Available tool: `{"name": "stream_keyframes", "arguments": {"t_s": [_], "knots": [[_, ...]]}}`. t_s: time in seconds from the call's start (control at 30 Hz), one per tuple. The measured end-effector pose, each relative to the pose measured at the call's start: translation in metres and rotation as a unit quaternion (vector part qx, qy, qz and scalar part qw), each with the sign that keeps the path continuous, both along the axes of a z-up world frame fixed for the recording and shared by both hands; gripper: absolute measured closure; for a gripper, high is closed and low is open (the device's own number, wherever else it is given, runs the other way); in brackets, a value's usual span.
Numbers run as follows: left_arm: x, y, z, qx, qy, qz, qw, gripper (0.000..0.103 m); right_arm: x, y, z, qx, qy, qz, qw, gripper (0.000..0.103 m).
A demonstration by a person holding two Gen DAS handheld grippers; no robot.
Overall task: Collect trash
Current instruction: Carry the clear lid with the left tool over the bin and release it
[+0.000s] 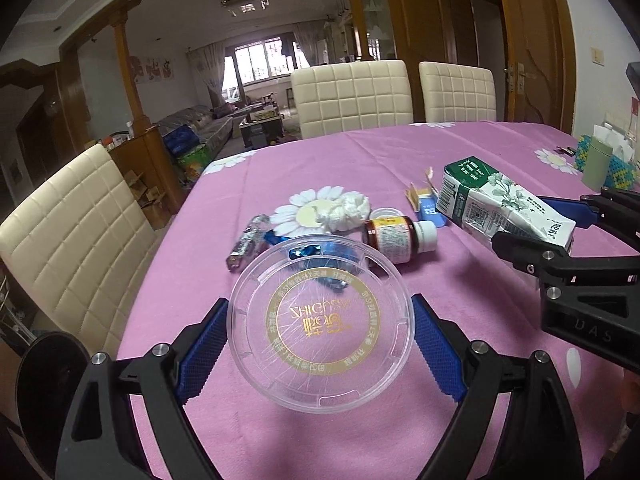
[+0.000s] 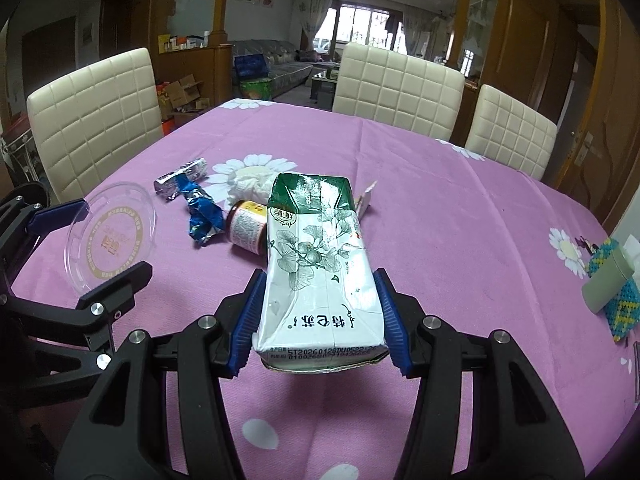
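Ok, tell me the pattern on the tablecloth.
Pink cloth with white daisies; right wrist view shows it best.

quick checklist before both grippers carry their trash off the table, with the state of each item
1. Left gripper clamped on clear plastic lid: ok.
2. Right gripper clamped on milk carton: ok.
3. Lid and carton lifted off the pink tablecloth: ok.
4. The two grippers apart from each other: ok.
5. Table cleared: not ok; brown pill bottle, blue foil wrapper, tissue wad remain.
6. Bin location: cannot tell.
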State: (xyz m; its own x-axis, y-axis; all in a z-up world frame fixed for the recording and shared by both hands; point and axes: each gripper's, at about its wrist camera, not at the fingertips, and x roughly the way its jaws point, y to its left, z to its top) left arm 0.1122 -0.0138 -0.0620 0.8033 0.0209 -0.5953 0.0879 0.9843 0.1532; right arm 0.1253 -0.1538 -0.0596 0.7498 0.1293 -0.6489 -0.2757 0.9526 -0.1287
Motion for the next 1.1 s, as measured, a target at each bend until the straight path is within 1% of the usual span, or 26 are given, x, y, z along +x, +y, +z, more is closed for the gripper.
{"name": "stream_keyframes", "arguments": {"t_s": [0.37, 0.67, 0.8, 1.1], "knots": [[-0.011, 0.038, -0.002, -0.008, -0.003, 0.033, 0.9994, 0.018, -0.003, 0.042, -0.002, -0.014, 0.005, 0.039, 0.999, 0.048], [-0.025, 0.079, -0.002, -0.012, -0.003, 0.073, 0.9973, 0.018, -0.009, 0.089, -0.005, -0.025, 0.009, 0.090, 0.996, 0.048], [-0.032, 0.093, 0.001, -0.006, -0.009, 0.090, 0.9959, 0.018, -0.013, 0.109, -0.004, -0.027, 0.007, 0.109, 0.994, 0.048], [-0.049, 0.120, 0.006, 0.003, -0.026, 0.120, 0.9924, 0.018, -0.021, 0.138, 0.001, -0.029, 0.002, 0.139, 0.990, 0.048]]}}
